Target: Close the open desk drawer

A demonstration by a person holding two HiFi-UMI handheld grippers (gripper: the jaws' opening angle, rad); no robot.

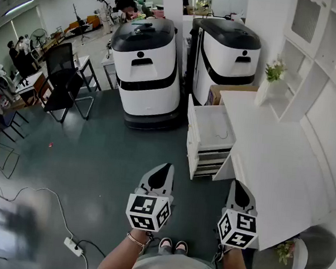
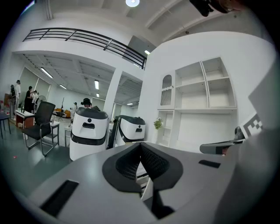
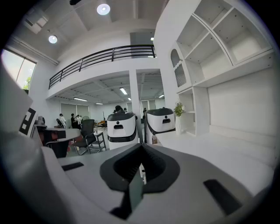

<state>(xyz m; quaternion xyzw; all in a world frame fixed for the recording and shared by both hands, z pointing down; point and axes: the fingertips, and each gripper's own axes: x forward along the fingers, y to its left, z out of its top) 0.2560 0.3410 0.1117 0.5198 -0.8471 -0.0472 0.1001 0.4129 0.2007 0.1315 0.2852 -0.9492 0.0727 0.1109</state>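
Observation:
The white desk (image 1: 272, 159) runs along the right in the head view. Its top drawer (image 1: 213, 126) stands pulled out to the left above the stacked drawer fronts (image 1: 204, 161), with a thin cord lying inside. My left gripper (image 1: 166, 167) hangs over the dark floor, just below and left of the drawer unit, shut and empty. My right gripper (image 1: 237, 184) is beside the desk's near corner, its jaws together with nothing held. In the left gripper view the left gripper (image 2: 140, 144) points at the drawer fronts (image 2: 143, 178). The right gripper (image 3: 141, 146) looks along the desk top (image 3: 210, 146).
Two white service robots (image 1: 148, 64) (image 1: 226, 48) stand beyond the drawer, with a cardboard box (image 1: 219, 91) at the desk's far end. A flower vase (image 1: 271, 76) sits on the desk under white shelves (image 1: 322, 63). A black chair (image 1: 63, 82) and a power strip (image 1: 73, 246) are on the left.

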